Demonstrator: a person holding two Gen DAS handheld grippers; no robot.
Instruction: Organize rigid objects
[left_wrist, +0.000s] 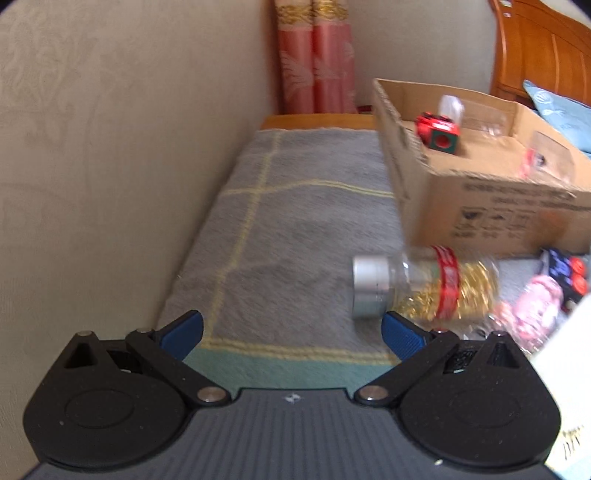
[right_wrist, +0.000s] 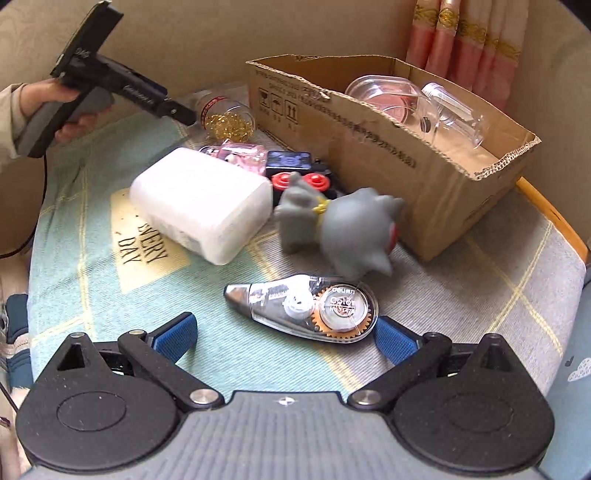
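- Right hand-held gripper (right_wrist: 282, 334) spread wide, empty, just before correction tape (right_wrist: 306, 312).
- Rigid, light, slick shell: pinch flat sides.
- Left hand-held gripper (left_wrist: 291, 332) also apart, near bead bottle (left_wrist: 424, 286).

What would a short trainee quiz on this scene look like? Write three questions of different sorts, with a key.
1. True or false: the correction tape already lies inside the cardboard box.
2. Which thing lies nearest the right gripper? A) the grey cat toy B) the correction tape C) the white container
3. Fill in: the bottle near the left gripper has a ______ cap.

Key:
1. False: it lies on the cloth, outside the box.
2. B
3. Silver
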